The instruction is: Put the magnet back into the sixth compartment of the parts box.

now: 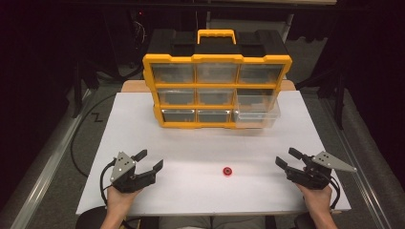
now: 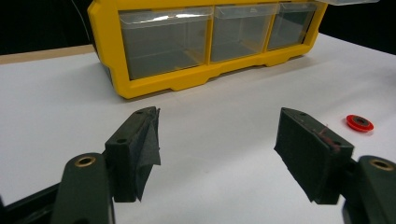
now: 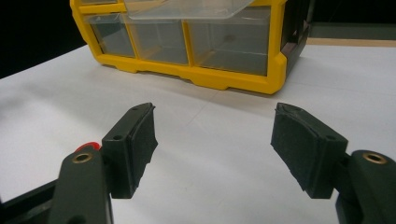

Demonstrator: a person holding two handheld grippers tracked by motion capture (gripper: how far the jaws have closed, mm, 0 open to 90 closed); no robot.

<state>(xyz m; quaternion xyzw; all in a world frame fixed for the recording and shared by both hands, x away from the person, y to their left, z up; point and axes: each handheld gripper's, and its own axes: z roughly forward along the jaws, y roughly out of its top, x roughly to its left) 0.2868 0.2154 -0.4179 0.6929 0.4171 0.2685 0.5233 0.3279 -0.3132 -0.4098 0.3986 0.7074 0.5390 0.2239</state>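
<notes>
A small red ring-shaped part (image 1: 227, 171) lies flat on the white table (image 1: 200, 143), near the front, between the two hands. It shows off to the right in the left gripper view (image 2: 359, 123) and peeks out behind the left jaw in the right gripper view (image 3: 88, 146). My left gripper (image 1: 152, 160) rests at the front left, open and empty. My right gripper (image 1: 288, 158) rests at the front right, open and empty, jaws wide. A yellow and black drawer organiser (image 1: 217, 86) stands at the back; its middle-right clear drawer (image 1: 257, 110) is pulled out.
The organiser has a yellow carry handle (image 1: 216, 36) on top and rows of clear drawers (image 2: 163, 42). Dark floor and cables (image 1: 86, 129) lie left of the table. Bare white tabletop spreads between the organiser and the grippers.
</notes>
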